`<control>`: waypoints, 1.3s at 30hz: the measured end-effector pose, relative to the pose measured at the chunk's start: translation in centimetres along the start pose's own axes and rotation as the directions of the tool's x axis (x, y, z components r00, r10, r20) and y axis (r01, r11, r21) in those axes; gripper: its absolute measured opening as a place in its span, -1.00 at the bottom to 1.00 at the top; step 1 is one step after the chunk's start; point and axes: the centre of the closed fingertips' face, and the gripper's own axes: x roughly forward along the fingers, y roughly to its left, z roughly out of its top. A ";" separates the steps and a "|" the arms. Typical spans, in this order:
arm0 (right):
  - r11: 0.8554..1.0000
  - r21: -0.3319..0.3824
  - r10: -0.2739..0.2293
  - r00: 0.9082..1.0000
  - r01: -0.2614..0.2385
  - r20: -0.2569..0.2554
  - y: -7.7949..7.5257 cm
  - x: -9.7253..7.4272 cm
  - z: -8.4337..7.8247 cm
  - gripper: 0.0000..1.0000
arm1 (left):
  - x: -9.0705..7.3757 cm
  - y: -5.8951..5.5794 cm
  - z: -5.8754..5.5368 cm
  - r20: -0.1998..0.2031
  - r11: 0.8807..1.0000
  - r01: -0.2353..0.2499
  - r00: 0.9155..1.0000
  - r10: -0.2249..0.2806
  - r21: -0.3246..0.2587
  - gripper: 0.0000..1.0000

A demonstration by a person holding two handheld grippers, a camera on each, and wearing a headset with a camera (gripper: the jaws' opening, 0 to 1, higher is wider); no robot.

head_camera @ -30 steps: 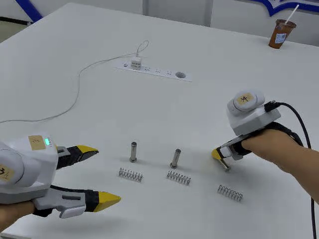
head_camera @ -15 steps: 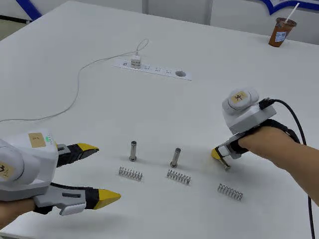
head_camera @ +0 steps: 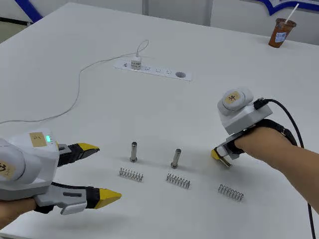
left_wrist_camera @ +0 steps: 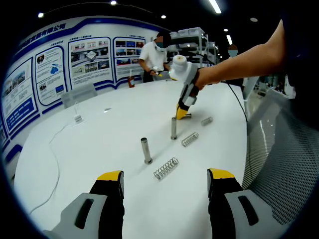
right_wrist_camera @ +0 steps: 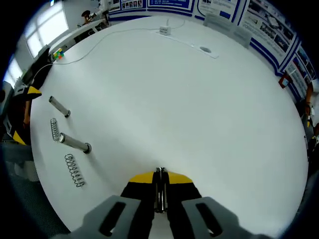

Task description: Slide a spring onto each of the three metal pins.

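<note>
Metal pins point(head_camera: 175, 158) stand bare at frame centre, three springs point(head_camera: 178, 180) lying below; your right gripper point(head_camera: 218, 155), mid-right, pinches the third pin point(head_camera: 225, 163), your left gripper point(head_camera: 103, 172) gapes lower left; next, probably thread the rightmost spring point(head_camera: 231, 192) on.

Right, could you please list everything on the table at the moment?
Upright pins: two, silver, centre, side by side.
Third pin: one, silver, clamped in the right gripper.
Springs: three, silver, lying in a row nearer the person.
Power strip: one, white, far side, plug inserted.
Cable: one, white, trailing left from the strip.
Cup: one, brown, with straw, far right.
Left gripper: one, yellow-tipped, open, near left.
Right gripper: one, yellow-tipped, shut on the third pin.
</note>
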 end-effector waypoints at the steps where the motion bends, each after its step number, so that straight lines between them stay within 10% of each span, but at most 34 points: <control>1: 1.000 -0.004 -0.001 1.000 0.001 0.003 0.1 -0.2 -0.2 -0.83 | -0.1 0.0 0.1 0.002 1.000 -0.001 1.000 0.001 0.001 0.39; 39: 0.999 0.053 -0.010 0.980 0.000 0.201 1.4 -6.2 -1.9 -0.82 | -0.2 -0.8 1.0 0.006 0.999 0.013 1.000 -0.013 0.033 0.38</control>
